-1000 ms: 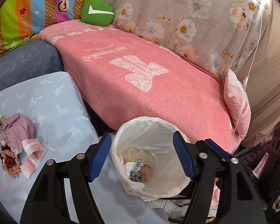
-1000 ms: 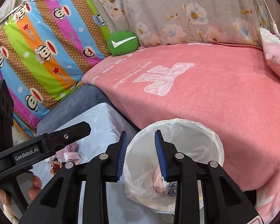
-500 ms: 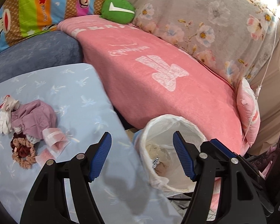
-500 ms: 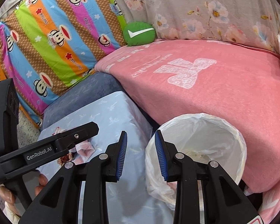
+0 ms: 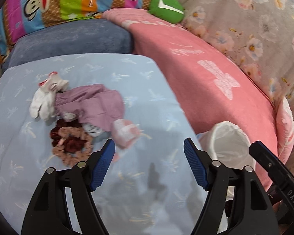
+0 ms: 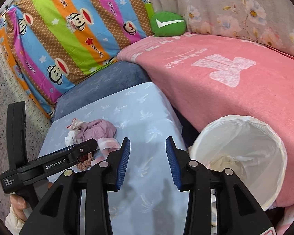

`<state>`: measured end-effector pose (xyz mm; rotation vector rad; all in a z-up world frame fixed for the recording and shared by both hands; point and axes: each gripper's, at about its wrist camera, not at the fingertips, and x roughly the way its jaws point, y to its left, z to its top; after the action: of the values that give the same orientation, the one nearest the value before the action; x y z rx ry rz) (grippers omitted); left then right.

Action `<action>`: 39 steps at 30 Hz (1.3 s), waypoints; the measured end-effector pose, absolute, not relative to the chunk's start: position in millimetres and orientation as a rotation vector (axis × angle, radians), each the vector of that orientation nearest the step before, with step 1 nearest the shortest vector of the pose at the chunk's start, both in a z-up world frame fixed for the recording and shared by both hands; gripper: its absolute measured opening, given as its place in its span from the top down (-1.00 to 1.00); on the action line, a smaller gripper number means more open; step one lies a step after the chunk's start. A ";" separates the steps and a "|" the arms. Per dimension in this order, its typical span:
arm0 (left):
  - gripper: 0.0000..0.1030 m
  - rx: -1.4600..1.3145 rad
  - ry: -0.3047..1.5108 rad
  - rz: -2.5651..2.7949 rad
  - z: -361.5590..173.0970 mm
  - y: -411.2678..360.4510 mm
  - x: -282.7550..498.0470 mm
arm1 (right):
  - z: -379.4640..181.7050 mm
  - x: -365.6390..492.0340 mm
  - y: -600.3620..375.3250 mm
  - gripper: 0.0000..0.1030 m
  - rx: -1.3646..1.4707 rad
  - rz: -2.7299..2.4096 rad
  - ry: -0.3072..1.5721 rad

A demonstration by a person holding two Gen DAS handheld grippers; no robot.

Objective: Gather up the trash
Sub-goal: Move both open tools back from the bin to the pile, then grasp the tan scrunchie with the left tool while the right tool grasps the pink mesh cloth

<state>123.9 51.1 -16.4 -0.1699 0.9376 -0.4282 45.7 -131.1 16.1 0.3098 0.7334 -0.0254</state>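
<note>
A: Where is the trash?

B: In a heap on the light blue cloth [image 5: 147, 82], well left of the bin [image 6: 243, 156]: a crumpled purple wrapper [image 5: 92, 105], a white wad [image 5: 43, 101] touching it, a pink pack [image 5: 125, 133] and a brown ruffled piece [image 5: 70, 146].

A: And the grippers?

B: The left gripper [image 5: 149, 162] is wide open and empty, just short of the pink pack. The right gripper [image 6: 148, 162] has just been opening, nothing between its jaws, over bare cloth nearer the bin.

A: Best approach?

B: I'd take the pink pack first, since it lies nearest. Straddle it, press into the soft cloth, then close without pinching the fabric.
</note>
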 end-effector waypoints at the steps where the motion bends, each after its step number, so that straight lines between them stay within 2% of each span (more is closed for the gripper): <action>1: -0.35 -0.174 0.943 -0.413 -19.5 58.0 125.3 | 14.3 49.2 -126.8 0.27 0.306 -0.019 0.739; 7: -0.35 -0.188 0.977 -0.335 -38.6 91.4 133.2 | -0.3 72.5 -101.2 0.21 0.289 0.019 0.778; 12: -0.35 -0.214 1.010 -0.275 -55.9 118.8 138.9 | -18.2 96.7 -77.6 0.04 0.261 0.042 0.826; 21: -0.30 -0.240 1.055 -0.223 -79.0 148.8 144.5 | -54.7 137.8 -36.0 -0.01 0.216 0.106 0.915; 26: 0.00 -0.261 1.085 -0.235 -90.3 156.8 147.4 | -69.4 155.5 -17.5 -0.10 0.190 0.113 0.939; 31: 0.22 -0.280 1.110 -0.262 -97.0 158.2 147.5 | -84.4 168.6 -13.3 -0.10 0.181 0.096 0.963; 34: 0.45 -0.290 1.110 -0.281 -97.2 158.8 145.9 | -91.1 173.9 -14.5 -0.10 0.189 0.090 0.979; 35: 0.56 -0.292 1.110 -0.288 -96.7 159.0 145.5 | -93.2 175.1 -14.8 0.01 0.195 0.093 0.984; 39: 0.72 -0.291 1.099 -0.308 -91.7 158.2 143.5 | -97.2 173.8 -15.1 0.82 0.201 0.106 1.005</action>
<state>143.5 158.2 -91.7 -0.2913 1.0990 -0.3075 173.8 -15.1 -97.2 0.2009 1.0045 0.1057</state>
